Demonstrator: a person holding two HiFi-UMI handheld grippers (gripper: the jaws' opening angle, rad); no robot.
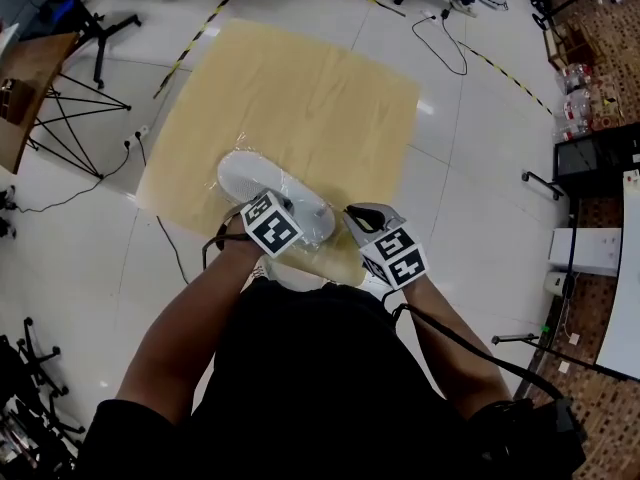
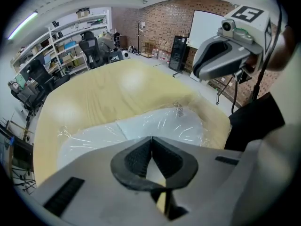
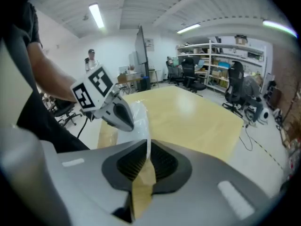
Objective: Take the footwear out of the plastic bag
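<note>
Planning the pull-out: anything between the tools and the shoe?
Yes, the clear bag: it covers the shoe on the mat. The right tool is shut on a fold of the bag; the left tool is shut at the bag's near edge. Nothing else visible in the way.

The right claw (image 3: 146, 161) is seen closed on a thin fold of the clear plastic bag (image 3: 140, 119). The left claw (image 3: 128, 124) is held against the bag, above the yellow mat (image 3: 193, 117).
</note>
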